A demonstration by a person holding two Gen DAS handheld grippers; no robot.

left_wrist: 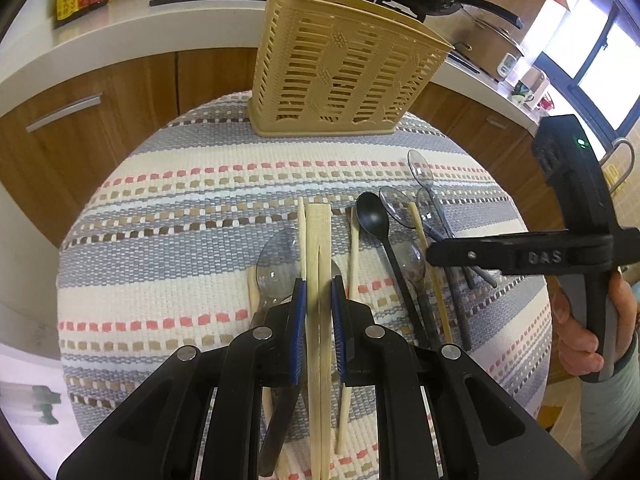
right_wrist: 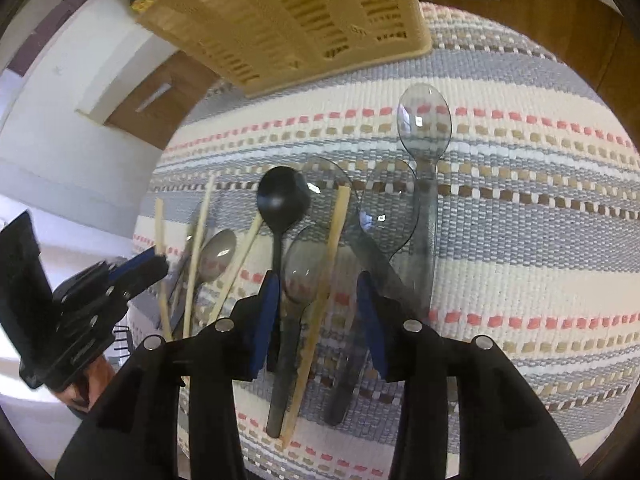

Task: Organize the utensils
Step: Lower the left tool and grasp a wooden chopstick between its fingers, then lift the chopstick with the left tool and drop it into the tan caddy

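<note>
The tan slotted utensil basket (left_wrist: 336,68) stands upright at the far edge of the round worktop, on a striped woven mat (left_wrist: 180,200). Nearer than the basket, the utensils lie loose on the mat: one black spoon (left_wrist: 374,220), about five clear smoky plastic spoons (right_wrist: 424,120), some overlapping, and several loose bamboo chopsticks, four or so.

The left gripper (left_wrist: 319,292) has its fingers clamped on a joined pair of bamboo chopsticks (left_wrist: 319,232) that points toward the basket. The right gripper (right_wrist: 316,300) hovers low over the spoon cluster, to the basket's near right, fingers apart, straddling one clear spoon (right_wrist: 304,268) and one chopstick (right_wrist: 332,240) without pinching either.
</note>
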